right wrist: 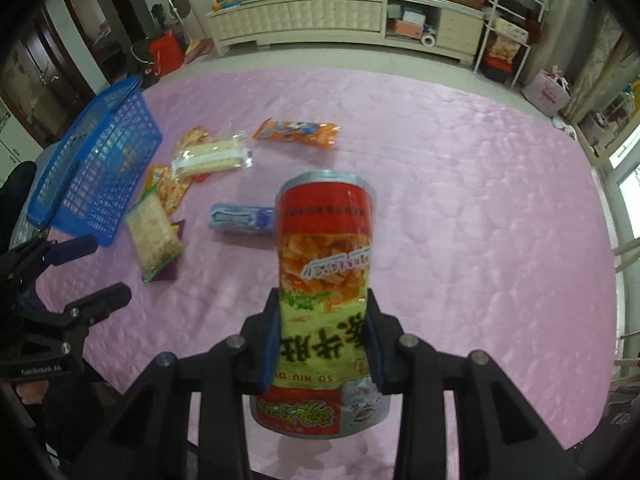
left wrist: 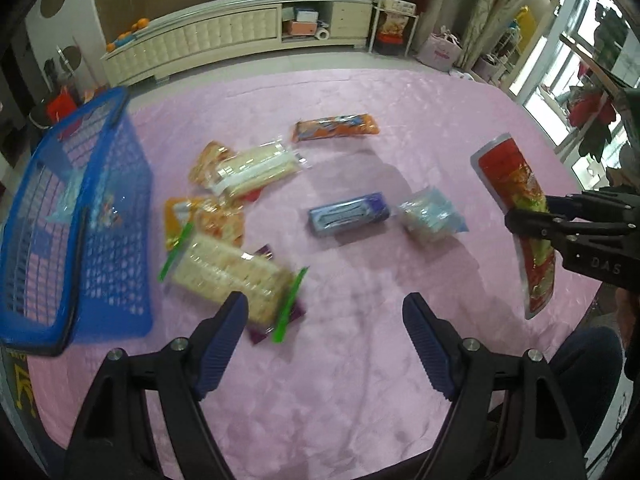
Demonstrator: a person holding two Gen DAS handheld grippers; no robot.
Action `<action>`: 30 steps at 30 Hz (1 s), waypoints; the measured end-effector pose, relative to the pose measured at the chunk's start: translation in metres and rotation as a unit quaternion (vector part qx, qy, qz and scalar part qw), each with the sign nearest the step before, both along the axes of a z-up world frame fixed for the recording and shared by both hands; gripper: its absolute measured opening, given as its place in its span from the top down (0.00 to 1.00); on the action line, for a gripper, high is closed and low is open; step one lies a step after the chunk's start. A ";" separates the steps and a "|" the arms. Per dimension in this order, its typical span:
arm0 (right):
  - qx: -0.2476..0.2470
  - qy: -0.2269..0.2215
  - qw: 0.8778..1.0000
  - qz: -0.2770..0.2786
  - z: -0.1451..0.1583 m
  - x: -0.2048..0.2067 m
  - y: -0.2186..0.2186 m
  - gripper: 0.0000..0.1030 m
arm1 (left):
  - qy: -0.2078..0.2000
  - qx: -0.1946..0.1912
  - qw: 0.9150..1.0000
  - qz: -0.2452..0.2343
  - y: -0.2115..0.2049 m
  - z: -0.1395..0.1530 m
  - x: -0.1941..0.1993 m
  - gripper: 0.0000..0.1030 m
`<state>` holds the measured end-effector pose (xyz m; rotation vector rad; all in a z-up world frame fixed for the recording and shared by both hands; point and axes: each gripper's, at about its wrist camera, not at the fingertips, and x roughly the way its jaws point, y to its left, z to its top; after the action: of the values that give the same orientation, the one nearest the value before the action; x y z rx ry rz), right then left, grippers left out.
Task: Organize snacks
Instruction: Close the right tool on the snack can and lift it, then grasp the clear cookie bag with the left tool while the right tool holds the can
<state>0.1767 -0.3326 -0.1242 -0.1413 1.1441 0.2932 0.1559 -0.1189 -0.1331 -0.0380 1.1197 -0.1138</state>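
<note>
Both hand-held grippers sit closest to the lenses: the left hand-held gripper (left wrist: 324, 312) has its jaws spread with nothing between them, above the pink tabletop (left wrist: 360, 380), and the right hand-held gripper (right wrist: 322, 332) is clamped on a red-and-yellow snack bag (right wrist: 324, 264), held clear of the cloth. Judging by the layout, sorting is at an early stage. On the far left the blue basket (left wrist: 116, 264) holds what looks like one or two packets, too blurred to name. Beside it lie the green-edged cracker pack (left wrist: 232, 276), the orange snack packets (left wrist: 208, 216) and the wafer pack (left wrist: 256, 168). Farther right rest the orange bag (left wrist: 336, 128), blue packet (left wrist: 348, 214) and clear pouch (left wrist: 430, 214). These loose packs crowd the path to the basket.
</note>
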 end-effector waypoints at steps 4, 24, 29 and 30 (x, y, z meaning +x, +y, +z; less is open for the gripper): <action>-0.005 -0.005 1.000 -0.011 0.007 0.006 -0.019 0.60 | 0.014 -0.009 1.000 -0.005 -0.018 -0.001 0.017 0.24; 0.016 0.017 0.999 -0.041 -0.023 0.053 -0.088 0.59 | 0.111 -0.032 0.993 0.032 -0.110 -0.063 0.114 0.18; 0.028 0.028 0.998 -0.040 -0.039 0.062 -0.097 0.59 | 0.134 -0.033 0.989 0.054 -0.112 -0.081 0.130 0.18; 0.031 0.030 0.998 -0.040 -0.041 0.063 -0.098 0.59 | 0.139 -0.033 0.988 0.061 -0.112 -0.084 0.132 0.18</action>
<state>0.2402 -0.4308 -0.1649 -0.0324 1.1949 0.2624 0.2880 -0.2310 -0.2176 -0.1859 1.3893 -0.0373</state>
